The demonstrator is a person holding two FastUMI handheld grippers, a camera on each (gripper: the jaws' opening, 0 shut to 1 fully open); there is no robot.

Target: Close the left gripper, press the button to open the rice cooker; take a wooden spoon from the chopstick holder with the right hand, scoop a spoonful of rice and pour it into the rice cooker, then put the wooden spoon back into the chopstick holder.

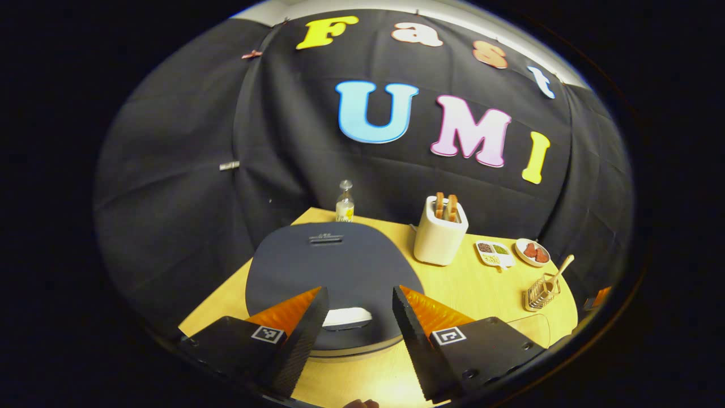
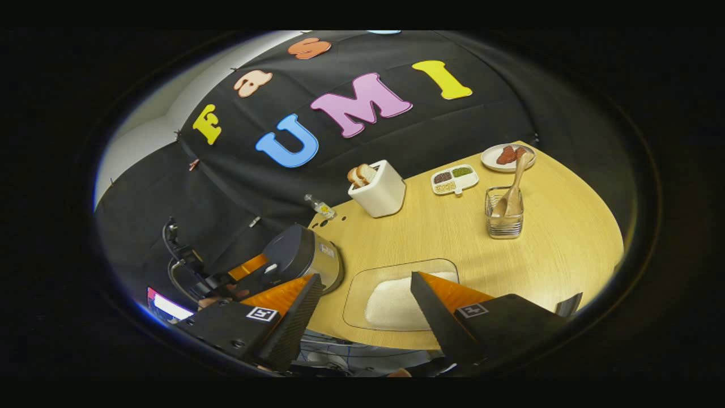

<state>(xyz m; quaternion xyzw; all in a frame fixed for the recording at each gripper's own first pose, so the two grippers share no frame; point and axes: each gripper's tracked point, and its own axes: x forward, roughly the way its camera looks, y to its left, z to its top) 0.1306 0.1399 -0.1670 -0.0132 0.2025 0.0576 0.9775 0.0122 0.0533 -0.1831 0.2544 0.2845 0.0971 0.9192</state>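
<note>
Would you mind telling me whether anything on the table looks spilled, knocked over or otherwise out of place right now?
Nothing stands out. The rice cooker sits lid down, the wooden spoon stands in the chopstick holder, the rice lies inside its clear tray, and the toaster and small bottle are upright.

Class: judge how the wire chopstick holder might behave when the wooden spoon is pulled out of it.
The chopstick holder is thin open wire, so probably light and apt to lift or slide. The wooden spoon leans against its rim, so a sideways pull might tip it.
</note>
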